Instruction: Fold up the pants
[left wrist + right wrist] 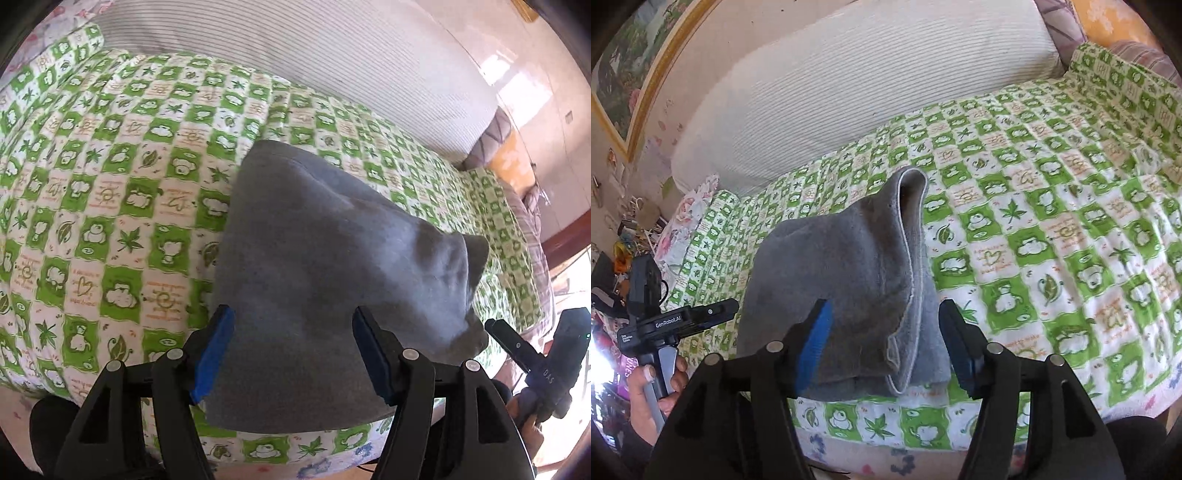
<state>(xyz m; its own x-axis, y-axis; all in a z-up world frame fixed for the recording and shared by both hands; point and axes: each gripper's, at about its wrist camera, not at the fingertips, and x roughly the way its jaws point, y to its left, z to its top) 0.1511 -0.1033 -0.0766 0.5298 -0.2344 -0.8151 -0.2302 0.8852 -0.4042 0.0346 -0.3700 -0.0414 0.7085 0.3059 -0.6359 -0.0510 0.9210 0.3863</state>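
We see the grey pants (332, 280) lying in a folded bundle on the bed, on the green-and-white checked quilt (110, 206), close to its near edge. In the right wrist view the pants (849, 280) show stacked layers with a pale hemmed edge curling up at the far end.

Our left hand-held gripper (291, 354) has its jaws spread wide, one blue-padded finger at each side of the bundle's near end — nothing is clamped between them. Our right hand-held gripper (886, 343) is likewise spread open, its fingers flanking the near end of the folded cloth without pinching it. Whether the pads touch the fabric we cannot tell.

Each camera catches the other tool at the frame's edge, held by a bare hand (653, 391) beside the bed.

Behind the quilt a white ribbed cushion (849, 81) lies along the wall, and a framed picture (639, 66) hangs above it. We see no containers here.
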